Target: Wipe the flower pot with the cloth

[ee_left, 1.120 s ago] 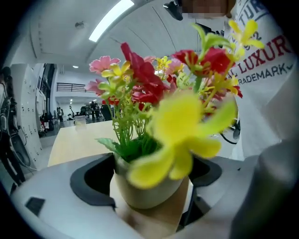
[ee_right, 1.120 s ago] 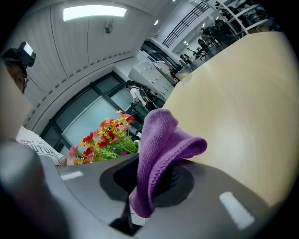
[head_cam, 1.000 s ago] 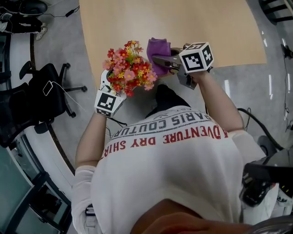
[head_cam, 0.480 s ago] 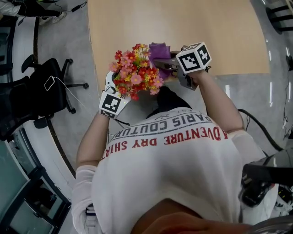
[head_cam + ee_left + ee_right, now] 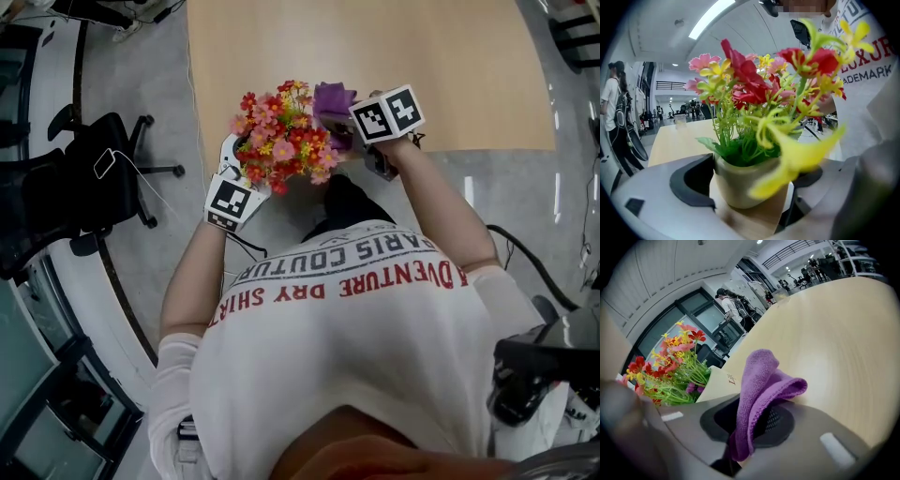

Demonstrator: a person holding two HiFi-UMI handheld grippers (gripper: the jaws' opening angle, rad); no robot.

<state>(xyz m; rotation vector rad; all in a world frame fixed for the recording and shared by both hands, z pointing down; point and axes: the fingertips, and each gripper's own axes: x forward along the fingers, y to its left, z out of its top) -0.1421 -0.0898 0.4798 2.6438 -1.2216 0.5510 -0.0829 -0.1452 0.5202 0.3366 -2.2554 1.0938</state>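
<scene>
**Flower pot.** Small, round, cream-coloured pot [image 5: 740,180] carrying a bunch of red, pink and yellow artificial flowers [image 5: 281,136] on green stems. It is held over the near left corner of the pale wooden desk [image 5: 394,47]. In the head view the blooms cover the pot itself. No view shows whether its base rests on the desk.

**Left gripper** [image 5: 749,197]. Grey two-jaw tool with a marker cube. Its jaws are parted to the pot's width and clamp it on both sides, with the dark pads against the wall. The pot stands upright between them.

**Cloth.** Folded purple microfibre cloth [image 5: 761,385], lying just beside the flowers on their right and far side [image 5: 333,97]. Its edge meets the outer blooms in the head view. Contact with the pot wall cannot be made out.

**Right gripper** [image 5: 740,446]. Grey two-jaw tool with a marker cube. Its jaws are pinched on the lower end of the cloth, and the free fold stands up and curls over past the tips.

**Surroundings.**
- Black office chair [image 5: 94,178] on the grey floor, left of the desk's left edge and well apart from the pot.
- Operator's white shirt [image 5: 347,337] with red and grey lettering, below the near edge.
- Standing person with a backpack [image 5: 611,108], seen beyond the desk in the left gripper view.

The flower heads stand between the cloth and the pot wall.
</scene>
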